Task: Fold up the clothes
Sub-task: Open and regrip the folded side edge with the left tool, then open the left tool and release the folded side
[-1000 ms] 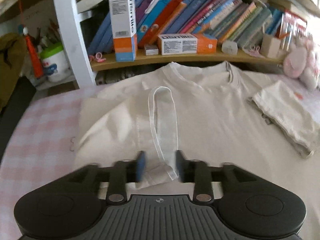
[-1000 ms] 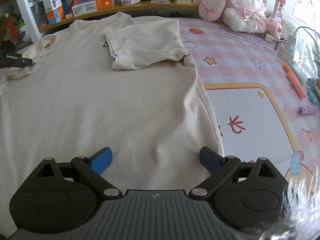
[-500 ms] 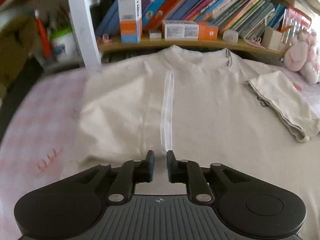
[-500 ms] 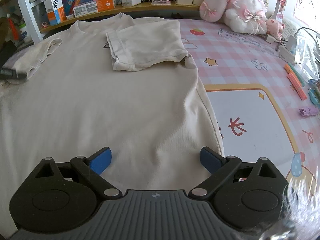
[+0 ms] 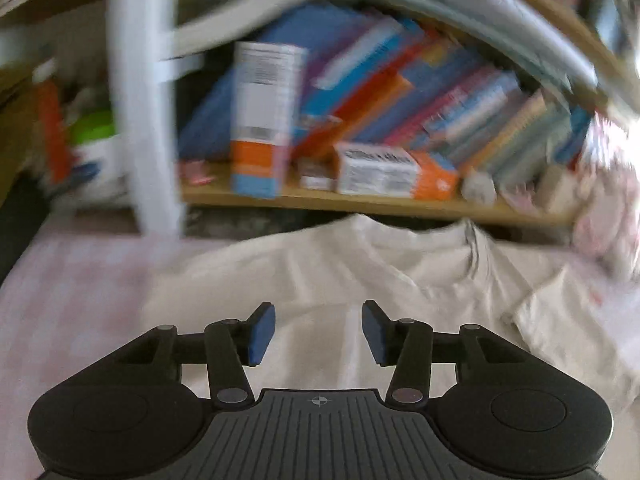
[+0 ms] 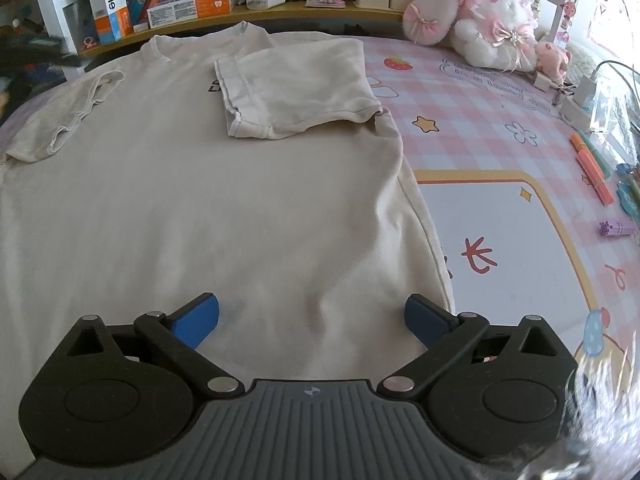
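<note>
A cream T-shirt [image 6: 200, 200] lies flat, front up, on the pink checked cover, its collar toward the shelf. Its right sleeve [image 6: 296, 88] is folded in over the chest. The left sleeve [image 6: 68, 120] lies folded inward along the shirt's left side. My left gripper [image 5: 318, 330] hovers over the shirt [image 5: 360, 272] below the collar. Its jaws are opening and nothing is between them; this view is blurred by motion. My right gripper [image 6: 312, 316] stands wide open over the shirt's lower part near the right side seam, holding nothing.
A wooden shelf [image 6: 280, 10] with books and toothpaste boxes [image 6: 110, 6] runs along the back. Plush toys [image 6: 472, 24] sit at the back right. Pens [image 6: 592, 168] and a charger [image 6: 580, 100] lie at the right edge. A white post [image 5: 140, 120] stands at the back left.
The left gripper closed on the left sleeve's hem, drew it inward over the shirt, then let go and swung toward the shelf. The sleeve now lies folded. The right gripper has not moved.
</note>
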### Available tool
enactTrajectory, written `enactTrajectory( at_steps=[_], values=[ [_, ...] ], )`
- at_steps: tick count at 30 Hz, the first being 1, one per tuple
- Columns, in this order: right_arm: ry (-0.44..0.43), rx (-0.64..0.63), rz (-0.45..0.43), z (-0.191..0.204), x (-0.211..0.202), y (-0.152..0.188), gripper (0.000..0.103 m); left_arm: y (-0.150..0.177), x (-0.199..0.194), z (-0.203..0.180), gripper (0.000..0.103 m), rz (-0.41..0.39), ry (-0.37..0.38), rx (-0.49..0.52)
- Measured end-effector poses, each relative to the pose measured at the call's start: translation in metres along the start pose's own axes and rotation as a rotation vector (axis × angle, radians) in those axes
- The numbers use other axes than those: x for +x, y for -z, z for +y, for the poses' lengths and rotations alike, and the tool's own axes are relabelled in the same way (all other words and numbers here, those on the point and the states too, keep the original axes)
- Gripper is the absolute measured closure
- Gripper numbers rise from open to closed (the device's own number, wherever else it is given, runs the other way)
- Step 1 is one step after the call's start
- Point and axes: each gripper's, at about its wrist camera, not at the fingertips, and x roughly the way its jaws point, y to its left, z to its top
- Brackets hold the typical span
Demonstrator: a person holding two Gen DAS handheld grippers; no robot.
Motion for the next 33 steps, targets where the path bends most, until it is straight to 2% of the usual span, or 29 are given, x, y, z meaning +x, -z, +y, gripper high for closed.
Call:
enactTrajectory(
  at_steps=[3,6,8,11,12,14,16,18,21,25,27,30,33],
  values=[
    [0.002,0.003,0.005,0.001,-0.002,0.001,0.003,-0.002,0.027,-0.02,0.061,0.058,-0.026,0.047],
    [0.005,0.006,0.006,0.0,-0.003,0.002,0.002,0.007,0.042,-0.028,0.086,0.115,-0.094,0.108],
    [0.007,0.01,0.005,0.0,-0.003,0.003,0.003,0.009,0.032,-0.023,0.099,0.05,-0.095,0.055],
    [0.009,0.012,0.005,0.0,-0.003,0.004,0.002,0.013,0.014,-0.014,0.098,-0.062,-0.07,-0.061],
    [0.009,0.013,0.004,0.0,-0.003,0.004,0.002,0.015,0.013,-0.012,0.095,-0.06,-0.061,-0.084],
    [0.011,0.014,0.006,0.0,-0.003,0.004,0.002,0.018,0.023,-0.012,0.086,-0.001,-0.038,-0.072],
    [0.012,0.015,0.01,0.001,-0.002,0.003,0.002,0.015,0.024,-0.01,0.056,0.039,-0.004,-0.083],
    [0.015,0.019,0.013,0.0,-0.003,0.003,0.003,0.008,0.014,0.001,0.054,0.042,0.037,-0.144],
    [0.02,0.033,0.017,-0.001,-0.004,0.003,0.003,0.008,-0.024,0.021,0.05,-0.027,0.087,-0.236],
    [0.03,0.069,0.011,-0.003,-0.007,0.002,0.003,0.031,-0.076,0.037,0.049,-0.02,0.072,-0.23],
    [0.031,0.075,-0.003,-0.001,-0.011,0.001,0.003,0.048,-0.1,0.047,0.049,0.009,0.063,-0.234],
    [0.032,0.073,-0.02,0.003,-0.017,0.001,0.003,0.08,-0.135,0.042,0.049,0.043,0.044,-0.237],
    [0.03,0.059,-0.03,0.012,-0.025,0.004,0.003,0.109,-0.165,0.03,0.041,0.055,0.016,-0.222]
  ],
)
